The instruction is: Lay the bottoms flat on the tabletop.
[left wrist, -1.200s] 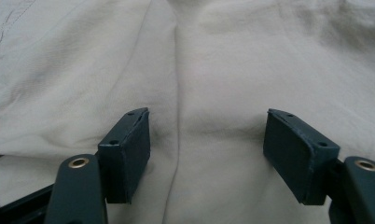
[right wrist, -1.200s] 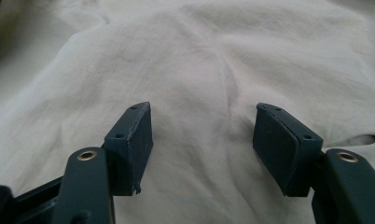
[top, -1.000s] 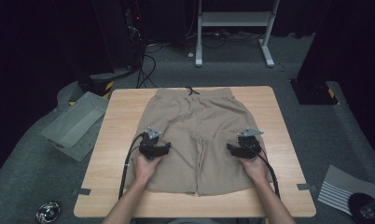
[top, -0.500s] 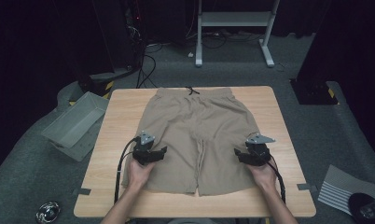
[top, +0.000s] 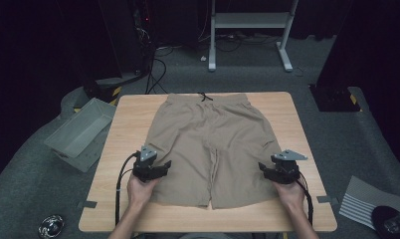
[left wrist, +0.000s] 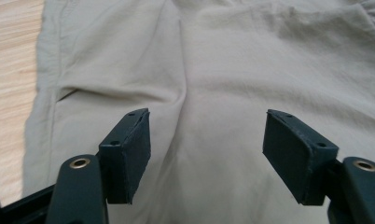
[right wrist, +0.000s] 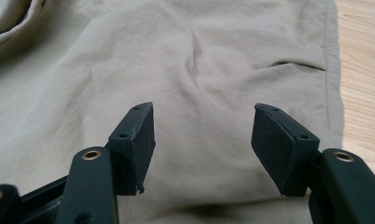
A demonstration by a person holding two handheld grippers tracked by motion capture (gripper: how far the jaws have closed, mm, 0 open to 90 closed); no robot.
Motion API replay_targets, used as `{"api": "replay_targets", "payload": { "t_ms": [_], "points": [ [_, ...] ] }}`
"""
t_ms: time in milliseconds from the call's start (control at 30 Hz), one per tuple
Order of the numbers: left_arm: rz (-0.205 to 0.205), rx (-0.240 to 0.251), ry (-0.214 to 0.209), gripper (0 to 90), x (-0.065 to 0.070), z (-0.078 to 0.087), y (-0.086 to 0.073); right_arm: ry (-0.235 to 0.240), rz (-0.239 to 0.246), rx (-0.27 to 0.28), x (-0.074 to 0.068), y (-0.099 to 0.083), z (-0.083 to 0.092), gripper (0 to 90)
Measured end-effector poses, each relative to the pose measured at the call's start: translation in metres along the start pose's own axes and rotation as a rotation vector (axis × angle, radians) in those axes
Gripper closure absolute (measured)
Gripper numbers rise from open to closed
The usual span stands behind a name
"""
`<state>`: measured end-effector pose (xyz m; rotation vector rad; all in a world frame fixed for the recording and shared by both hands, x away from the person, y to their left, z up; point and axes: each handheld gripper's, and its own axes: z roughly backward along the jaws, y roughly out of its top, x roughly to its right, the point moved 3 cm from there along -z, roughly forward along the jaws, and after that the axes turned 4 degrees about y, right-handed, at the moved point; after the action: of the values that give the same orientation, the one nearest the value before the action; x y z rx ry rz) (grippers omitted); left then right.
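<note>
Khaki shorts (top: 213, 144) lie flat on the wooden table (top: 128, 129), waistband and black drawstring at the far side, leg hems toward me. My left gripper (top: 167, 165) hovers at the outer edge of the left leg, jaws pointing inward. In the left gripper view it (left wrist: 206, 135) stands open over the fabric (left wrist: 232, 70) with nothing between the pads. My right gripper (top: 261, 168) sits at the outer edge of the right leg, pointing inward too. The right gripper view shows it (right wrist: 202, 126) open above the cloth (right wrist: 176, 56), its pads apart from it.
A grey plastic bin (top: 81, 132) lies on the floor to the left of the table. White frame legs (top: 248, 30) and cables stand behind it. A striped sheet (top: 359, 204) lies at the lower right and a small round object (top: 51, 226) at the lower left.
Both hands have drawn apart and back toward the near edge, from over the inner legs of the shorts to their outer edges. The shorts lie as before.
</note>
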<state>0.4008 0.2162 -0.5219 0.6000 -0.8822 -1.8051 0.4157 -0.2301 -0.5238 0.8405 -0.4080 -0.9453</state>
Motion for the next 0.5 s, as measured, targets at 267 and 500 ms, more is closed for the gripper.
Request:
{"api": "replay_targets", "payload": {
  "t_ms": [267, 500],
  "points": [
    [0.039, 0.014, 0.036, 32.0, -0.018, 0.021, -0.019, -0.037, -0.019, -0.015, 0.009, -0.017, 0.013, 39.5],
    [0.046, 0.007, 0.06, 31.5, -0.027, 0.026, -0.031, -0.071, -0.026, -0.036, 0.014, -0.031, 0.02, 39.2]
  ]
}}
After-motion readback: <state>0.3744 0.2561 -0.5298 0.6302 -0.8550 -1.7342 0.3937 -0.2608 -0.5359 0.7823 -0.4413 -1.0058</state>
